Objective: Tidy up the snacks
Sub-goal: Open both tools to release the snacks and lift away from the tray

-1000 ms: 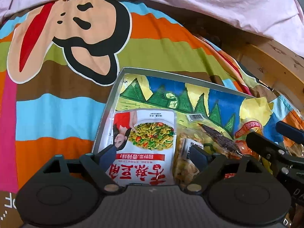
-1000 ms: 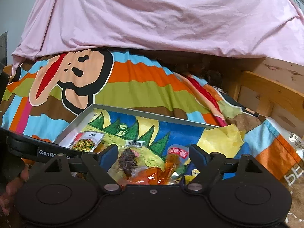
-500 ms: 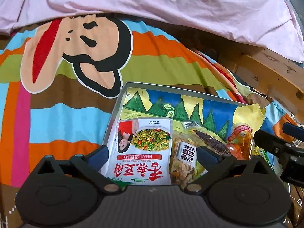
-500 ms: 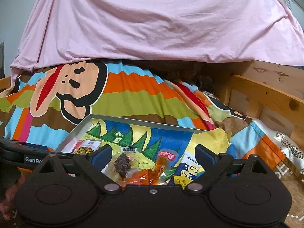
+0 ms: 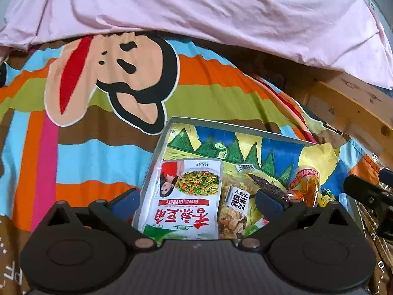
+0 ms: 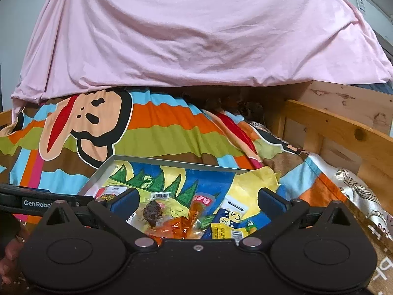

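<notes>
A grey metal tray (image 5: pixel 157 147) with a painted paper liner lies on the striped bedspread. In it lie a white snack packet with a red-lettered label (image 5: pixel 186 196), a clear bag of mixed nuts (image 5: pixel 233 211), a dark dried snack (image 5: pixel 267 185) and an orange packet (image 5: pixel 307 184). My left gripper (image 5: pixel 196 201) is open and empty above the tray's near left part. In the right wrist view the tray (image 6: pixel 172 161) holds the dark snack (image 6: pixel 152 212), the orange packet (image 6: pixel 196 211) and a blue and yellow packet (image 6: pixel 231 218). My right gripper (image 6: pixel 196 201) is open and empty over them.
A pink sheet (image 6: pixel 196 36) hangs over the back. A wooden bed rail (image 6: pixel 343 132) runs along the right. The monkey-print bedspread (image 5: pixel 98 86) spreads left of the tray. The other gripper shows at the right edge of the left wrist view (image 5: pixel 368 194).
Both grippers have drawn back and up from the tray, so more of the bedspread and pink sheet shows. Both stay open. The snacks have not moved.
</notes>
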Demonstrator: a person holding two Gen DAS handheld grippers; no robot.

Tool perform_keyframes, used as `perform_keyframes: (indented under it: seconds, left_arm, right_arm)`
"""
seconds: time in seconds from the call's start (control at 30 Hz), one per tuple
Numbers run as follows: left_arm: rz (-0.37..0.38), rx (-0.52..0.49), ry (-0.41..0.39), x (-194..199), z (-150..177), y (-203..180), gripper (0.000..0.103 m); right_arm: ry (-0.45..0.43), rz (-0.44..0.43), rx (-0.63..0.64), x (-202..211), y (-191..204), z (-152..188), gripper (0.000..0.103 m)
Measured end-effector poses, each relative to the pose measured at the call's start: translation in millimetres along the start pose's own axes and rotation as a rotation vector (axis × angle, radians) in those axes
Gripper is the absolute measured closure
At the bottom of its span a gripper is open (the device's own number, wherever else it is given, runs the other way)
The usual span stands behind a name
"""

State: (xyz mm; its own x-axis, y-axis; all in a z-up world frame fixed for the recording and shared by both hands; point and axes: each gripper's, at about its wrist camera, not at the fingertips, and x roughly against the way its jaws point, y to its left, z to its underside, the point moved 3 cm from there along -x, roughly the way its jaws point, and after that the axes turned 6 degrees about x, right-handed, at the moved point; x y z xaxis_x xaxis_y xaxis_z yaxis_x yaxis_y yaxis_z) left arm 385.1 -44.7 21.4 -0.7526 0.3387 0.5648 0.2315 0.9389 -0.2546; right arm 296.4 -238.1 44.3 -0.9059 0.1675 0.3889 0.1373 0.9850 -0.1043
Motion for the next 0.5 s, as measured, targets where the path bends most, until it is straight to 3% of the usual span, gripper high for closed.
perform_keyframes:
  seconds: [0.2,0.5]
  left_arm:
    - [-0.004,0.009,-0.02,20,5,-5,0.001]
    - [-0.028,-0.018,-0.121,62,14,-12,0.0]
  right_arm:
    - [-0.008,-0.004,-0.01,14,-2,-2,0.001]
    - [-0.022,-0.002,-0.015,44,-3,0,0.001]
